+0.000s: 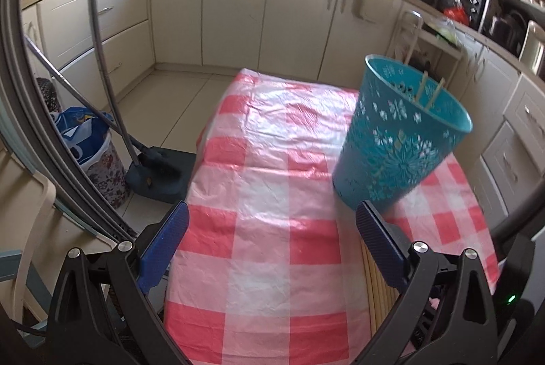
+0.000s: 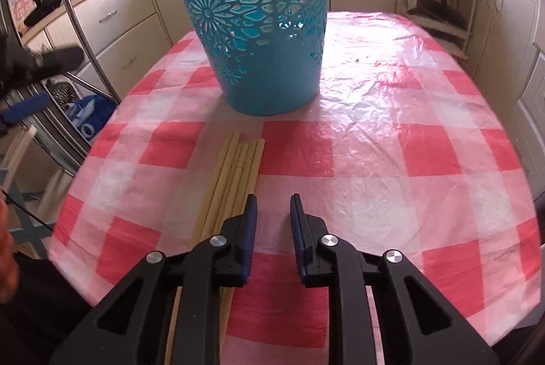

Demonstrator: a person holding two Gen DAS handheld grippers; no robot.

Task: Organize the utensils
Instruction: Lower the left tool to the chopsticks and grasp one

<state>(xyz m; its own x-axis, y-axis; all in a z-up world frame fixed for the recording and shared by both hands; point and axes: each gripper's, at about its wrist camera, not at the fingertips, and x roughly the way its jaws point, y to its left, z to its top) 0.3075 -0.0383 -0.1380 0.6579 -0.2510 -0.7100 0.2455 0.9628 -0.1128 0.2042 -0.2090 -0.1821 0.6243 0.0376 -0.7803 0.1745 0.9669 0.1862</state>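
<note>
A teal cut-out basket [image 2: 259, 24] stands on the red-and-white checked table [image 2: 391, 133]; in the left wrist view the basket [image 1: 398, 140] holds two pale chopsticks [image 1: 427, 89]. A bundle of pale wooden chopsticks [image 2: 235, 174] lies flat on the cloth in front of the basket. My right gripper [image 2: 271, 211] is open a little and empty, just right of the bundle's near part. My left gripper [image 1: 272, 222] is wide open and empty above the table's left side, with the bundle [image 1: 378, 290] under its right finger.
Cream kitchen cabinets [image 1: 238, 10] ring the room. A metal chair frame [image 1: 98, 34], a blue bag [image 1: 80, 130] and a dustpan [image 1: 160, 174] stand on the floor left of the table. A white shelf rack [image 2: 439, 0] is at the back right.
</note>
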